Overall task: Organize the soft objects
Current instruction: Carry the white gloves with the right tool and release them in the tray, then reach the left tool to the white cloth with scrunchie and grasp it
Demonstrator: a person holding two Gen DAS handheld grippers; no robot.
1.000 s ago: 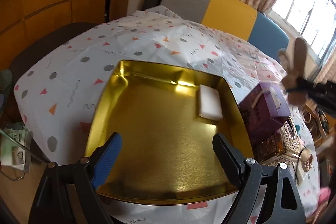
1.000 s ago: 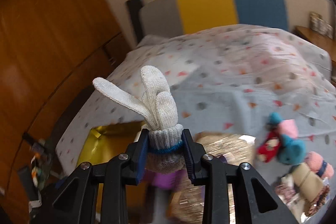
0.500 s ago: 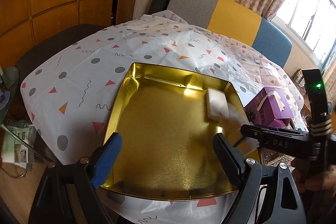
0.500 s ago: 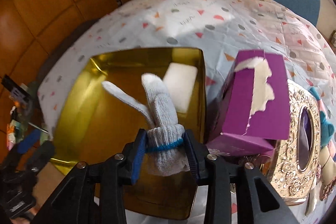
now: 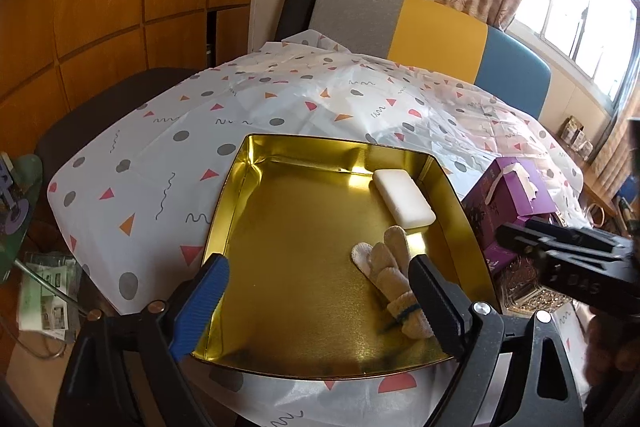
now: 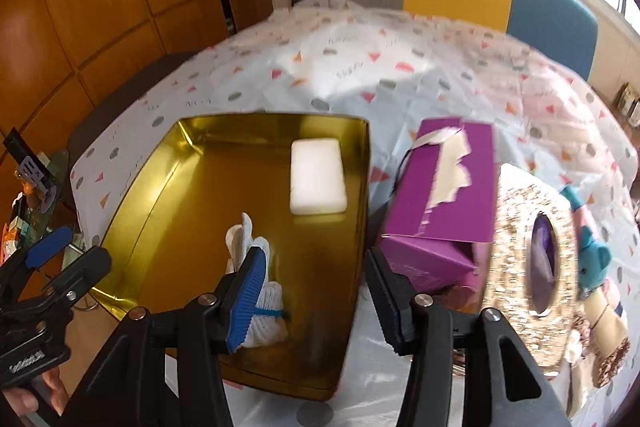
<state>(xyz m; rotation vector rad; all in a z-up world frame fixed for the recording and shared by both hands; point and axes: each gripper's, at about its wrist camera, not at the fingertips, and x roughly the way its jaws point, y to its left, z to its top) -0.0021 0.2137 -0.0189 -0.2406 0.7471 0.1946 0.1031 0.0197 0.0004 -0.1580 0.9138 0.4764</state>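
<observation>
Glove (image 5: pixel 390 277) dropped in tray (image 5: pixel 256 187), right tongs (image 6: pixel 316 291) opening

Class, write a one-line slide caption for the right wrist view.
Right gripper opening over the gold tray, knit glove released beside a white sponge.

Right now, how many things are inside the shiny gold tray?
2. A white sponge block lies by the far right corner of the gold tray, and a knitted glove lies nearer, by the right wall. Nothing else shows inside.
</observation>
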